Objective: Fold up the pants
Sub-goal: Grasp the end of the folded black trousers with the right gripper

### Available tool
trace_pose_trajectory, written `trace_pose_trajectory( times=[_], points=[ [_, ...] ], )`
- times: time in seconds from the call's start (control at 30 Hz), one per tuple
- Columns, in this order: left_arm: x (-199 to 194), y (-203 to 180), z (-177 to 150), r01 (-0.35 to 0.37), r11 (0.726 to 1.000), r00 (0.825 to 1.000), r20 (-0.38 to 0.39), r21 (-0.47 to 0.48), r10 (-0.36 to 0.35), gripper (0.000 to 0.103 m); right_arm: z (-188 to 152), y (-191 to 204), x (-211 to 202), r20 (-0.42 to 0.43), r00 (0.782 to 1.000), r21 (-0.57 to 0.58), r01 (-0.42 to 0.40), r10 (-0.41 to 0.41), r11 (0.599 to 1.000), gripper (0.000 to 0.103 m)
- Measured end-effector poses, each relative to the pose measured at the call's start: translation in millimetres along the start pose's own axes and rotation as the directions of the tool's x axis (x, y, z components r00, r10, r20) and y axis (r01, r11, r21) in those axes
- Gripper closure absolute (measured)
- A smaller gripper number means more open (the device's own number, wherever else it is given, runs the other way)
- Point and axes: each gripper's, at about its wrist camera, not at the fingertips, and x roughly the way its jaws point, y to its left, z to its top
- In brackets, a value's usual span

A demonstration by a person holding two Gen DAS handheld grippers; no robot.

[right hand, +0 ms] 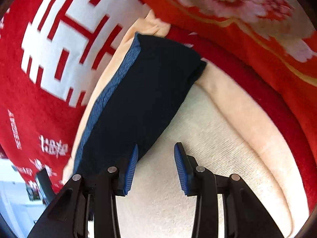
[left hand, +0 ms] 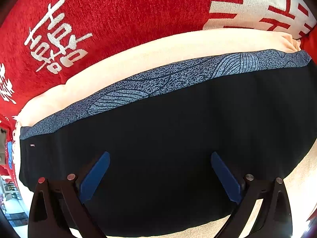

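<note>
Lying: black pants, folded, on a cream cushion.
Left view only: speckled blue waistband; left hand-held gripper hovers over the pants, jaws wide apart, empty.
Right view only: pants' narrow end; floral red fabric; right hand-held gripper open, empty, beside the pants' edge.
Around: red blanket with white characters.

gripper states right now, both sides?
Left gripper: open, nothing held, above the black pants.
Right gripper: open, nothing held, one finger at the pants' edge, above the cream cushion.
</note>
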Motion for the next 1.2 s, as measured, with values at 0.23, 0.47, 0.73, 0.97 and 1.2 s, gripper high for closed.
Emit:
trace_pose_trajectory(
  times=[0.23, 0.47, 0.73, 0.97, 1.2],
  points=[
    [-2.1, -2.3, -1.4, -0.003, 1.0, 1.0, 0.011, 0.016, 0.003, 0.0, 17.5, -17.0, 10.2, 0.134, 0.981, 0.123, -0.154, 0.137, 0.98, 0.061],
    [-12.7, -1.0, 0.9, 0.024, 1.0, 1.0, 0.015, 0.005, -0.024, 0.025, 43.1, -10.1, 28.6, 0.114, 0.98, 0.173, -0.184, 0.166, 0.968, 0.087],
    [-55.2, -51.2, 17.7, 0.227, 0.97, 0.966, 0.104, 0.092, -0.236, 0.037, 44.3, 34.0, -1.1, 0.098, 0.976, -0.031, -0.192, 0.194, 0.981, 0.089],
    [-27.6, -78.0, 2.6, 0.27, 0.958, 0.958, 0.069, 0.101, -0.277, 0.036, 37.0, 71.4, -11.6, 0.095, 0.977, -0.142, -0.179, 0.193, 0.974, 0.089],
    [-26.7, -69.0, 2.6, 0.34, 0.931, 0.933, 0.079, 0.132, -0.352, 0.035, 17.9, 125.6, -23.7, 0.111, 0.981, -0.321, -0.114, 0.157, 0.94, 0.089]
  ],
)
